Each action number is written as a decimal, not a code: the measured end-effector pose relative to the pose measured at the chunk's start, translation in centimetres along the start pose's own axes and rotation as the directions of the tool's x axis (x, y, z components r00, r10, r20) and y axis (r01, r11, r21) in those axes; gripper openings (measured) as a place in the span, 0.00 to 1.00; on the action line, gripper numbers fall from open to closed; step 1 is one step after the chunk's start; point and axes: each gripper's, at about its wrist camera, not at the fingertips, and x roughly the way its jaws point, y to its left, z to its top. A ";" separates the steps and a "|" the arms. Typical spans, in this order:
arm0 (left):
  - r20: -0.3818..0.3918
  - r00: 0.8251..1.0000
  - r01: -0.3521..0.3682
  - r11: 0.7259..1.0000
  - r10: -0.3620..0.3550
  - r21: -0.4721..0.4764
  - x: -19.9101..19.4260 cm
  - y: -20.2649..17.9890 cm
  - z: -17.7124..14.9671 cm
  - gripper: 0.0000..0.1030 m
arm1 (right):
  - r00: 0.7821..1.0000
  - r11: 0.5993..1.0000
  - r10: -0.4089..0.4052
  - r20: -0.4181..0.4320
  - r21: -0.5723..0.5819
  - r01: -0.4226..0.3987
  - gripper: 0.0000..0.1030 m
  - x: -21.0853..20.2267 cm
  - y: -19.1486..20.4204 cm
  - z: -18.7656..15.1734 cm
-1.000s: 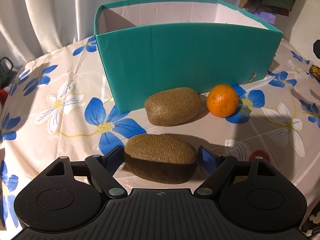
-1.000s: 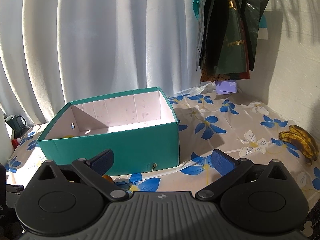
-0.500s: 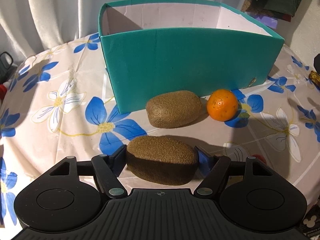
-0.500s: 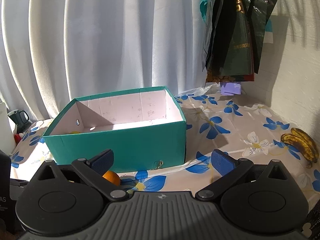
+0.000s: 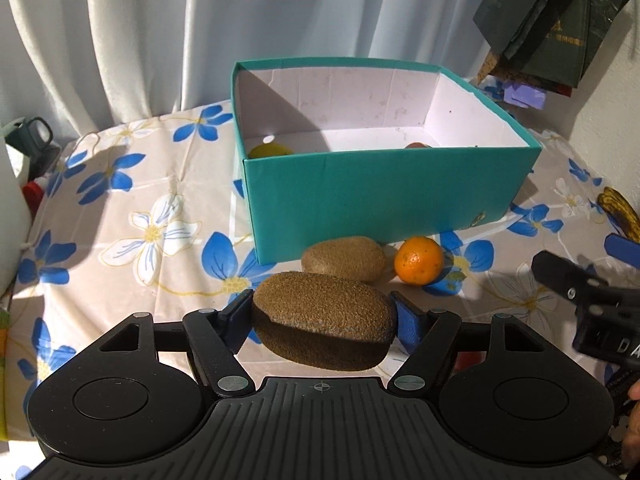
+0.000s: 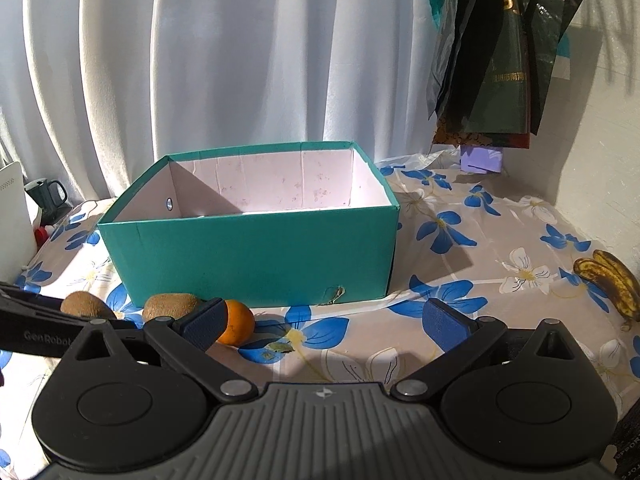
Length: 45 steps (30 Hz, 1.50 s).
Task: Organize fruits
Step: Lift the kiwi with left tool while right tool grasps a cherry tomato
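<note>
Fruit [image 5: 269,150] inside teal box [image 5: 384,196]

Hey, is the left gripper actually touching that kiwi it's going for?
Touching. The left wrist view shows the left gripper with a blue pad pressed against each end of the kiwi, held clear of the tablecloth.

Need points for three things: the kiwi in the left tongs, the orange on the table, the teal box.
kiwi [image 5: 324,320], left wrist view, middle of its top skin, between the left tongs' pads.
orange [image 5: 419,260], left wrist view, centre of its front.
teal box [image 6: 256,256], right wrist view, middle of its front wall.
</note>
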 end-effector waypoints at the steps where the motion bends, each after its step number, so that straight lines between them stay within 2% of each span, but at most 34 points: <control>1: -0.004 1.000 -0.008 1.000 0.008 -0.002 -0.1 -0.1 0.3 0.74 | 1.000 1.000 0.004 -0.008 -0.003 -0.004 1.00 0.1 0.1 -0.1; 11: -0.023 0.998 -0.054 0.998 0.053 -0.030 -0.7 -0.2 1.1 0.74 | 0.996 0.998 0.035 -0.086 -0.042 -0.038 1.00 1.2 1.0 -1.4; 22: -0.021 0.998 -0.065 0.998 0.064 -0.015 -1.5 -0.9 0.8 0.74 | 0.992 0.991 0.064 -0.109 -0.109 -0.076 0.99 1.2 2.1 -3.0; 24: -0.022 0.997 -0.068 0.998 0.067 -0.018 -1.5 -0.9 0.7 0.74 | 0.990 0.989 0.077 -0.119 -0.119 -0.091 0.93 1.3 2.3 -3.3; 27: -0.022 0.997 -0.071 0.997 0.070 -0.023 -1.7 -0.8 0.6 0.74 | 0.985 0.984 0.096 -0.142 -0.134 -0.116 0.90 1.7 2.7 -3.7; 32: -0.029 0.997 -0.078 0.997 0.077 -0.028 -1.9 -0.7 0.5 0.74 | 0.972 0.976 0.140 -0.189 -0.140 -0.167 0.77 2.4 3.2 -4.5; 36: -0.037 0.996 -0.079 0.996 0.078 -0.031 -1.9 -0.6 0.3 0.74 | 0.960 0.971 0.151 -0.235 -0.145 -0.188 0.59 3.3 3.7 -5.1; 39: -0.042 0.996 -0.085 0.996 0.083 -0.034 -1.9 -0.6 0.3 0.74 | 0.953 0.967 0.164 -0.253 -0.148 -0.206 0.56 3.8 3.9 -5.3; 41: -0.045 0.995 -0.088 0.995 0.086 -0.036 -1.9 -0.6 0.3 0.74 | 0.949 0.964 0.177 -0.261 -0.150 -0.221 0.50 4.0 4.1 -5.5; 45: -0.049 0.995 -0.093 0.995 0.091 -0.041 -1.8 -0.5 0.3 0.74 | 0.950 0.960 0.181 -0.253 -0.165 -0.227 0.45 4.1 4.3 -5.4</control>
